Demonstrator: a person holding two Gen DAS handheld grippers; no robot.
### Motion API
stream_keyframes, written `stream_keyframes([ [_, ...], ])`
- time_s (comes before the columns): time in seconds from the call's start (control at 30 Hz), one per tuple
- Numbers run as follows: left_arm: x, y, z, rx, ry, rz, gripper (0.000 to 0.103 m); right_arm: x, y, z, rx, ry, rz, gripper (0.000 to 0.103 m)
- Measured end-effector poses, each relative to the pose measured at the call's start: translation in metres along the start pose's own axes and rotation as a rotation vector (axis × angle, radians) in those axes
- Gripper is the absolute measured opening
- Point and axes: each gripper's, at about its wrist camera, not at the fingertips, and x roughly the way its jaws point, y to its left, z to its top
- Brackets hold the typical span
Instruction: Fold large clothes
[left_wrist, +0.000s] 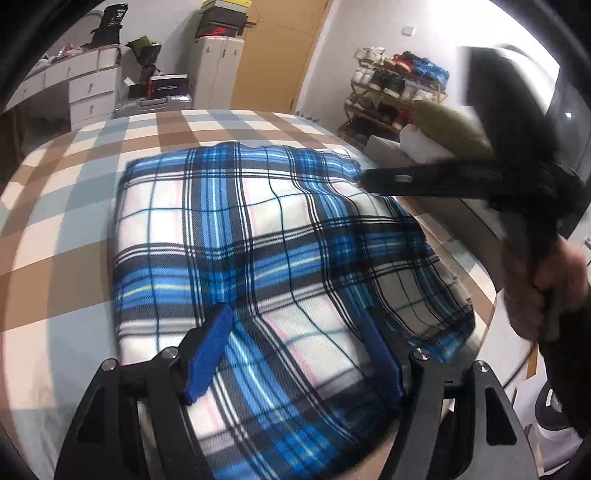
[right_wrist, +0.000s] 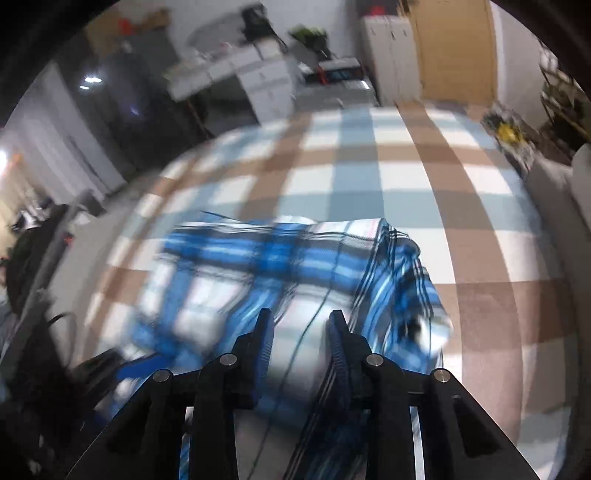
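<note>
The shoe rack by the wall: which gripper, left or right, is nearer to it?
Right. The right gripper reaches over the plaid garment's far corner on the shoe rack's side; the left gripper hovers over the garment's near edge, farther away.

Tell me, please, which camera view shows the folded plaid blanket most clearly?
The left wrist view: the blanket lies sharp and nearly whole on the checked bed, its edges clear. The right wrist view shows the blanket blurred, with its near part hidden behind the gripper fingers.
</note>
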Motion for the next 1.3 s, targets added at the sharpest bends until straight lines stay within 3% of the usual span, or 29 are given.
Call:
stream_keyframes([
  [0.07, -0.016, -0.008, 0.0, 0.0, -0.024, -0.013, 0.067, -0.022, 0.004, -0.021, -0.026, -0.054, 0.024, 0.033],
  [0.1, -0.023, -0.016, -0.002, 0.021, -0.035, -0.067, 0.068, -0.023, 0.004, -0.03, -0.03, -0.045, 0.029, 0.038],
  [0.2, 0.001, -0.018, -0.012, 0.022, 0.06, -0.093, 0.067, -0.012, -0.004, -0.064, -0.002, 0.067, 0.013, 0.041],
  [0.23, 0.007, -0.016, -0.016, 0.023, 0.059, -0.085, 0.066, -0.007, -0.011, -0.071, 0.015, 0.062, 0.024, 0.04],
  [0.27, 0.006, -0.019, -0.017, 0.034, 0.047, -0.072, 0.067, -0.014, -0.013, -0.072, 0.028, 0.018, 0.053, 0.044],
  [0.33, 0.002, -0.026, -0.012, 0.042, 0.091, -0.041, 0.067, -0.014, -0.03, -0.065, 0.146, 0.062, 0.176, 0.046],
  [0.4, -0.012, -0.031, -0.008, 0.025, 0.094, -0.093, 0.067, -0.026, -0.048, -0.058, 0.275, 0.038, 0.309, 0.045],
  [0.43, -0.019, -0.034, -0.007, 0.03, 0.08, -0.122, 0.068, -0.034, -0.052, -0.055, 0.282, 0.018, 0.32, 0.045],
  [0.53, -0.007, -0.033, -0.014, 0.038, 0.099, -0.119, 0.068, -0.043, -0.047, -0.051, 0.222, -0.008, 0.252, 0.045],
  [0.57, 0.003, -0.028, -0.018, 0.025, 0.12, -0.119, 0.067, -0.04, -0.044, -0.053, 0.208, 0.004, 0.243, 0.045],
  [0.63, 0.01, -0.03, -0.021, 0.037, 0.086, -0.112, 0.067, -0.022, -0.038, -0.059, 0.178, 0.073, 0.212, 0.045],
  [0.67, 0.009, -0.031, -0.02, 0.041, 0.099, -0.099, 0.068, -0.021, -0.033, -0.067, 0.158, 0.098, 0.191, 0.039],
  [0.7, 0.005, -0.034, -0.016, 0.034, 0.113, -0.099, 0.068, -0.026, -0.029, -0.066, 0.124, 0.065, 0.155, 0.039],
  [0.77, -0.009, -0.041, -0.009, 0.022, 0.104, -0.183, 0.068, -0.033, -0.025, -0.058, 0.109, 0.077, 0.158, 0.041],
  [0.87, -0.021, -0.057, -0.001, 0.076, 0.03, -0.249, 0.068, -0.047, -0.028, -0.054, 0.142, 0.032, 0.166, 0.041],
  [0.93, 0.0, -0.061, -0.003, 0.087, 0.071, -0.308, 0.068, -0.047, -0.039, -0.057, 0.2, 0.026, 0.177, 0.041],
  [1.0, 0.038, -0.053, -0.012, 0.032, 0.188, -0.362, 0.068, -0.046, -0.049, -0.066, 0.268, 0.035, 0.212, 0.041],
  [1.03, 0.048, -0.049, -0.017, 0.016, 0.195, -0.369, 0.065, -0.046, -0.053, -0.069, 0.294, 0.039, 0.231, 0.041],
  [1.07, 0.042, -0.049, -0.02, 0.025, 0.153, -0.365, 0.065, -0.05, -0.057, -0.074, 0.298, 0.041, 0.239, 0.041],
  [1.13, 0.041, -0.053, -0.019, 0.021, 0.182, -0.342, 0.065, -0.065, -0.052, -0.078, 0.271, 0.022, 0.222, 0.041],
  [1.3, 0.031, -0.065, -0.015, 0.097, 0.156, -0.26, 0.065, -0.075, -0.033, -0.073, 0.199, -0.004, 0.228, 0.044],
])
